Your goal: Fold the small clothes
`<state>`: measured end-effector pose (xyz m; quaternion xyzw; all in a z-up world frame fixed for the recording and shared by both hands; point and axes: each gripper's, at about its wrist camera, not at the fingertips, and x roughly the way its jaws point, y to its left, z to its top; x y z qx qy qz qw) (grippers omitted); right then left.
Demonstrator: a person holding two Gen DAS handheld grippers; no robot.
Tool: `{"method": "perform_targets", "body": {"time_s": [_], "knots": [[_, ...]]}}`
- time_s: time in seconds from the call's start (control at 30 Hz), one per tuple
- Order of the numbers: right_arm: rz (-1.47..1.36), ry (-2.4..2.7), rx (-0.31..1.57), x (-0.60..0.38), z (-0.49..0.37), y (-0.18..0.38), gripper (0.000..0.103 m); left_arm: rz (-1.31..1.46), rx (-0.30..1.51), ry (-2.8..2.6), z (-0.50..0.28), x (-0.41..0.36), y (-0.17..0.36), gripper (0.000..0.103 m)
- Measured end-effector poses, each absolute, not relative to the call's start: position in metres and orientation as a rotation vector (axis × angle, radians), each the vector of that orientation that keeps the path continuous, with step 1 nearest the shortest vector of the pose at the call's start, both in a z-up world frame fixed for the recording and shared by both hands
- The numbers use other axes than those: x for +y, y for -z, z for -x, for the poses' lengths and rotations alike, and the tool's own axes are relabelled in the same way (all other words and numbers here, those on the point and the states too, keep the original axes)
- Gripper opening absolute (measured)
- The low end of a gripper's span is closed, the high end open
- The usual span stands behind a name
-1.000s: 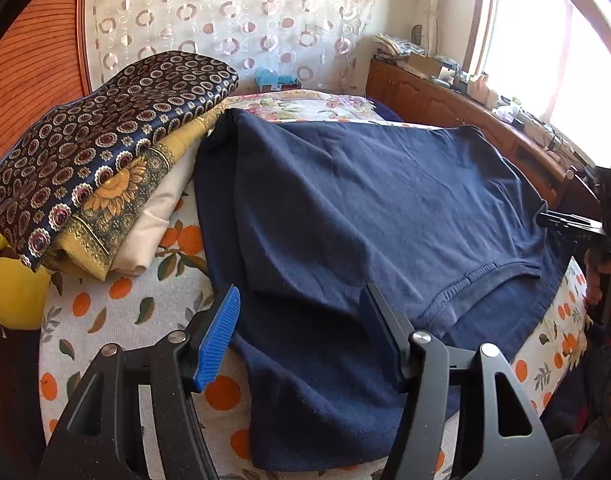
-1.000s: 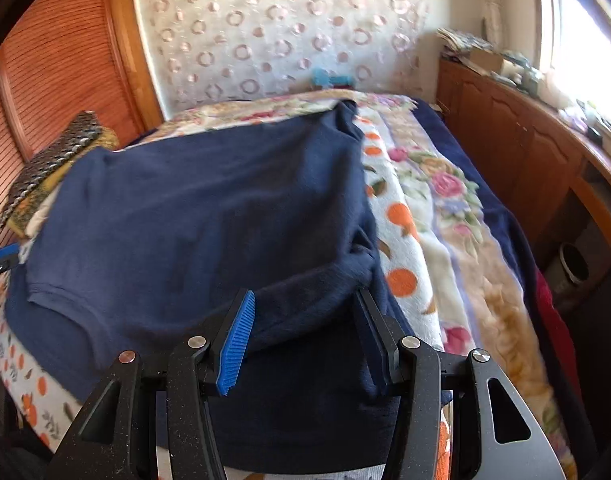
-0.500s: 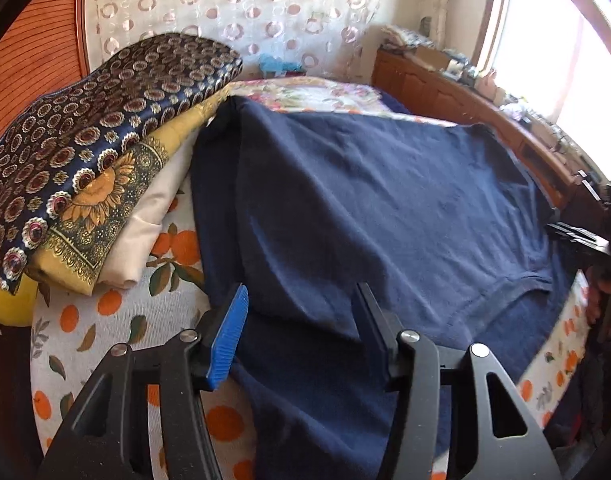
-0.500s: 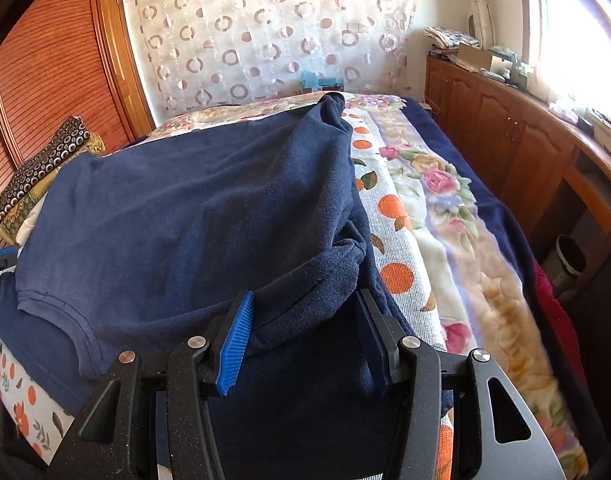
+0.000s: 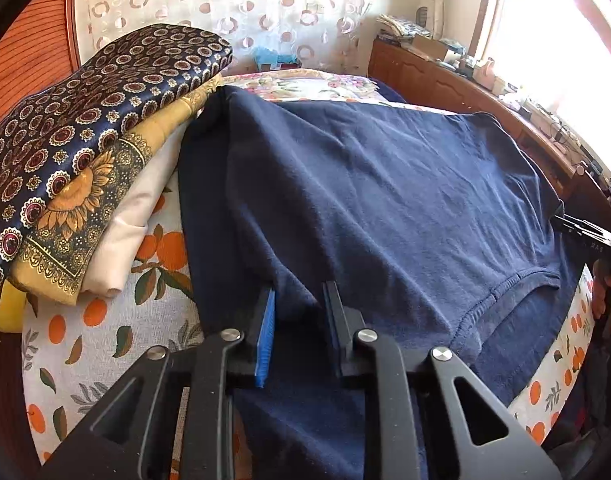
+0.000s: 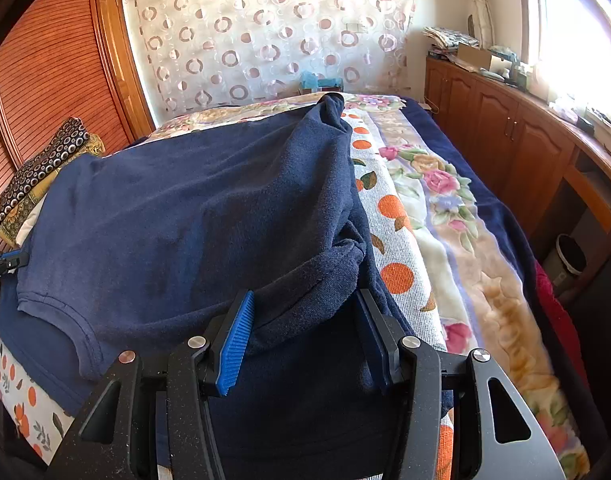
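A navy T-shirt (image 5: 385, 200) lies spread across the bed, its neckline toward the near edge. My left gripper (image 5: 299, 300) is at the shirt's left side. Its jaws are closing, and a raised fold of the navy cloth is pinched between the blue pad and the black pad. In the right wrist view the same navy T-shirt (image 6: 185, 208) fills the middle. My right gripper (image 6: 305, 304) is shut on a thick bunched roll of cloth at the shirt's right side, which fills the gap between the pads.
A stack of folded patterned cloths (image 5: 85, 160) sits left of the shirt on the orange-print bedspread (image 5: 117, 340). A wooden cabinet (image 6: 505, 140) runs along the right wall, with a bin (image 6: 571, 256) on the floor. Slatted wooden doors (image 6: 45, 80) stand at the left.
The left gripper's jaws have narrowed from wide apart onto a fold of the shirt's left side, after edging forward over it. The right gripper has kept its grip.
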<state>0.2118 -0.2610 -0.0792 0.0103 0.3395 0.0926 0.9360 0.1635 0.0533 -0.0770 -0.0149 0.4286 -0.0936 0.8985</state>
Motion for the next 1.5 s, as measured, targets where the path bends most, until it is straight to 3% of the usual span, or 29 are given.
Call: {"method": "perform_targets", "body": {"time_s": [0.7, 0.73, 0.77, 0.9, 1.0, 1.5], "knots": [[-0.047, -0.201, 0.690, -0.268, -0.214, 0.068, 0.053, 0.067, 0.897, 0.190, -0.162, 0.062, 0.080, 0.024], [-0.046, -0.207, 0.696, -0.267, -0.216, 0.067, 0.053, 0.065, 0.895, 0.190, -0.162, 0.061, 0.080, 0.022], [-0.036, -0.209, 0.702, -0.265, -0.218, 0.067, 0.053, 0.063, 0.893, 0.192, -0.161, 0.060, 0.079, 0.013], [0.049, -0.209, 0.735, -0.255, -0.226, 0.071, 0.010, 0.064, 0.864, 0.210, -0.156, 0.057, 0.071, 0.007], [0.081, -0.232, 0.718, -0.253, -0.225, 0.064, 0.005, 0.063, 0.829, 0.224, -0.150, 0.056, 0.057, 0.006], [0.118, -0.315, 0.512, -0.261, -0.148, -0.015, 0.004, 0.090, 0.701, 0.297, -0.098, 0.064, -0.015, 0.006]]}}
